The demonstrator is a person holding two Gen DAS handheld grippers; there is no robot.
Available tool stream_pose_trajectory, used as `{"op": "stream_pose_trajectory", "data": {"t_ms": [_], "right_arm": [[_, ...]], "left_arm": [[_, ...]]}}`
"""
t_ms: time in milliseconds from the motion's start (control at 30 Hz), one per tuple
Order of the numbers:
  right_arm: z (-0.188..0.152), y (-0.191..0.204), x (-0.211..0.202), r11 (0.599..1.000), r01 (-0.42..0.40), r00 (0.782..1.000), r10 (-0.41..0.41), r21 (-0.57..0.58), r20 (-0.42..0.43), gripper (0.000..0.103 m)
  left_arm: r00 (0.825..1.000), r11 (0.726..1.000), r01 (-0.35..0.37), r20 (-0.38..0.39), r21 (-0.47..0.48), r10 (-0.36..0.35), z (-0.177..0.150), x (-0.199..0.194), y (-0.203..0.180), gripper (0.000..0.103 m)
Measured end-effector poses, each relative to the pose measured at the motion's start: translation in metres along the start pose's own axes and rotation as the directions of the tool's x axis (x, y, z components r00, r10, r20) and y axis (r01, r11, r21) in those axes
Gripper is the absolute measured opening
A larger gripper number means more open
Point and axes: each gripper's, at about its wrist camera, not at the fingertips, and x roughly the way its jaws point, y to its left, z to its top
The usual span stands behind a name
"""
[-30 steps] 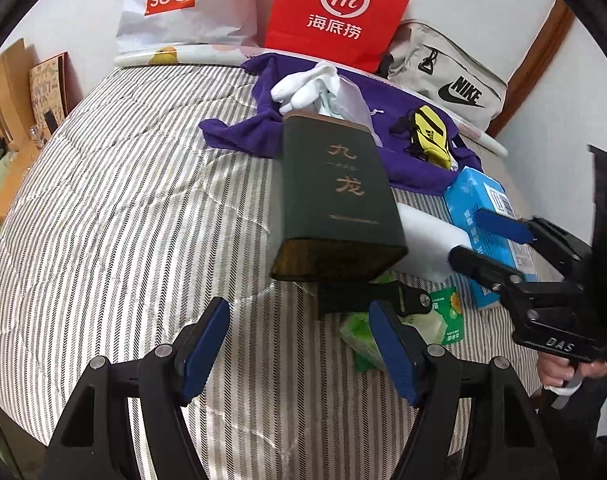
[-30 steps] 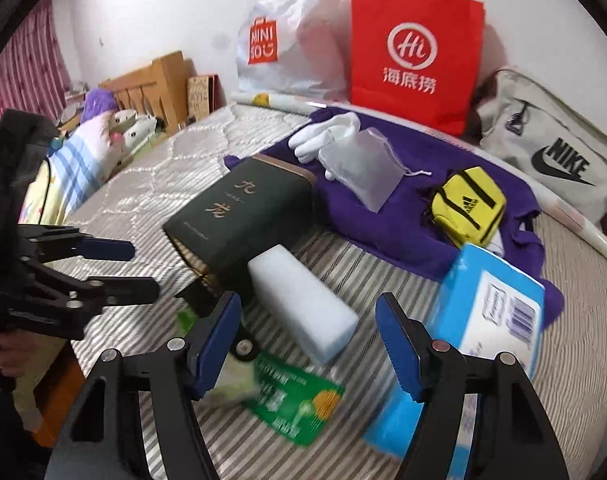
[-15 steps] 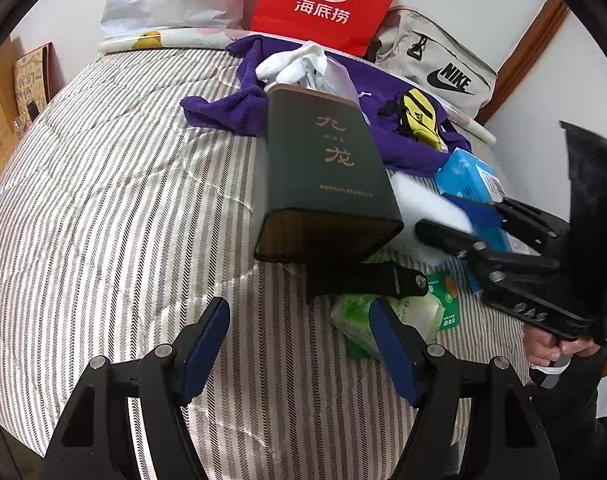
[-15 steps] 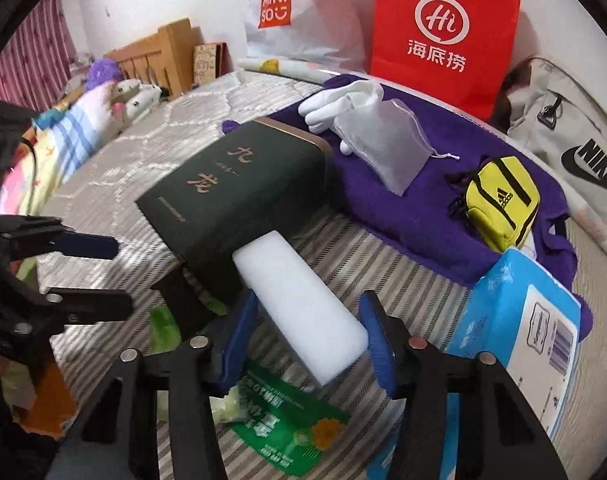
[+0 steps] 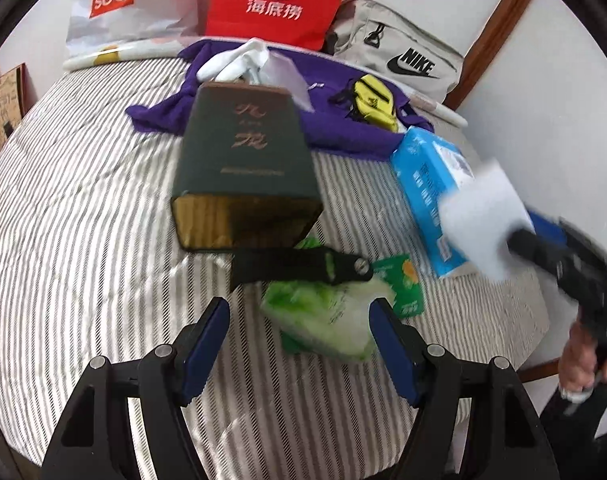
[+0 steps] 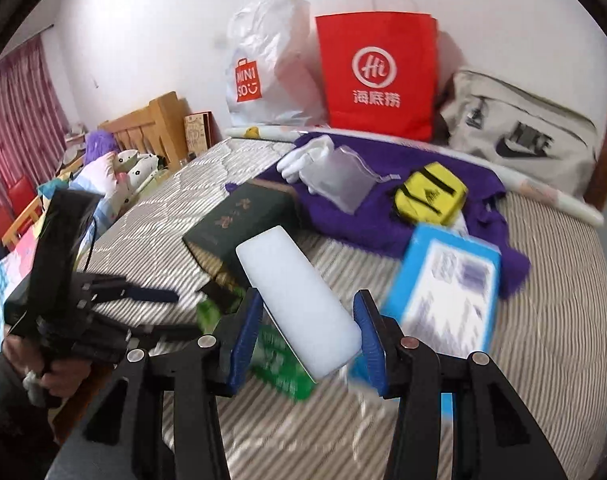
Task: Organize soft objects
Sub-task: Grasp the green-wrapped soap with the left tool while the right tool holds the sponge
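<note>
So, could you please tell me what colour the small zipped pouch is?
Yellow with black straps; the right wrist view shows it best.

On the bed [image 5: 83, 208], around the one dark green box [image 5: 245, 160]: one white foam block [image 6: 299, 300], one blue tissue pack [image 5: 427, 184], two green packets [image 5: 323, 312], one purple cloth [image 6: 387, 168], one yellow pouch [image 6: 431, 192], two shopping bags [image 6: 379, 76].

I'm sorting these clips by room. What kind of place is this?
Most likely a bedroom in a home: the things lie on a striped quilted mattress, a wooden headboard stands by the wall, and pink pleated curtains hang beyond soft plush toys.
</note>
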Motion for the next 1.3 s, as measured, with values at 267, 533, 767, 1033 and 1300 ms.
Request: {"op": "stream_pose_trajectory", "data": {"t_ms": [267, 533, 767, 1033, 1300], "right_arm": [[-0.046, -0.010, -0.025, 0.998, 0.000, 1.000, 0.002, 0.067, -0.020, 0.047], [-0.068, -0.015, -0.013, 0.991, -0.035, 0.997, 0.043, 0.130, -0.059, 0.047], [-0.077, -0.018, -0.008, 0.984, -0.059, 0.995, 0.071, 0.167, -0.067, 0.047], [-0.088, -0.025, -0.010, 0.978, -0.055, 0.994, 0.072, 0.199, -0.078, 0.047], [-0.091, -0.022, -0.012, 0.978, -0.058, 0.994, 0.074, 0.199, -0.077, 0.047]], "left_arm": [[1.000, 0.997, -0.018, 0.001, 0.076, 0.018, 0.007, 0.020, -0.006, 0.070], [0.994, 0.989, -0.104, 0.002, 0.107, 0.105, 0.010, 0.031, -0.019, 0.074], [0.992, 0.991, -0.127, 0.023, 0.043, 0.126, 0.010, 0.033, -0.021, 0.073], [0.997, 0.998, -0.063, 0.045, -0.007, 0.063, 0.005, 0.020, -0.006, 0.040], [0.998, 0.999, 0.022, 0.065, -0.044, -0.020, -0.002, 0.005, 0.004, 0.020]]}}
